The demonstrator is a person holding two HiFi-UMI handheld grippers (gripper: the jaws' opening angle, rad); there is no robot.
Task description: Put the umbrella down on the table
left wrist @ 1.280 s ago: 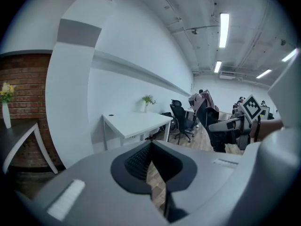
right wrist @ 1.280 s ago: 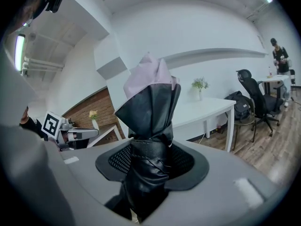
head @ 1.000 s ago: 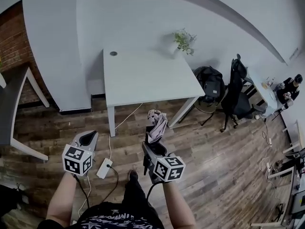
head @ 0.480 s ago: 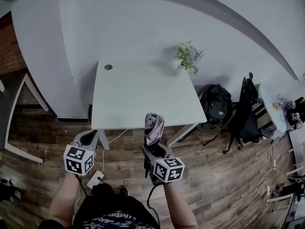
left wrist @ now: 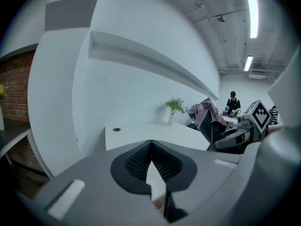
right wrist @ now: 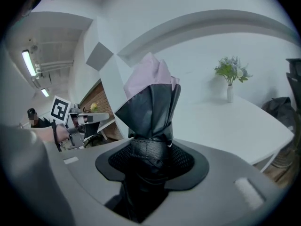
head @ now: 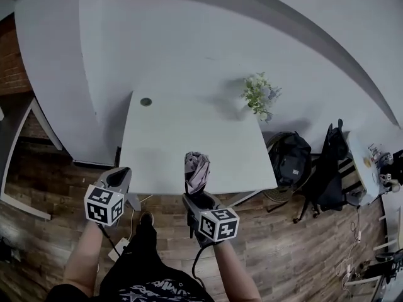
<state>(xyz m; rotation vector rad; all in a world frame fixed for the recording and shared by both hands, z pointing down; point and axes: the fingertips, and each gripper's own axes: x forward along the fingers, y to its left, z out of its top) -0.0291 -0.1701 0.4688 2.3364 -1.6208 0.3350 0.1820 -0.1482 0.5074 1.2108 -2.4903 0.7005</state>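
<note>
A folded umbrella, black with a pink end, stands upright in my right gripper, whose jaws are shut on its lower part. It hangs over the front edge of the white table and does not touch it. In the right gripper view the umbrella rises from between the pads of the right gripper, with the table behind it. My left gripper is just left of the table's front left corner, shut and holding nothing; its view shows the left gripper with tips touching.
A vase of flowers stands at the table's far right corner, and a round cable hole is at the far left. A backpack and a chair are to the right. A power strip lies on the wooden floor.
The person has walked up to the table. Both grippers have come forward, from over the floor to the table's front edge, with the umbrella still upright in the right one.
</note>
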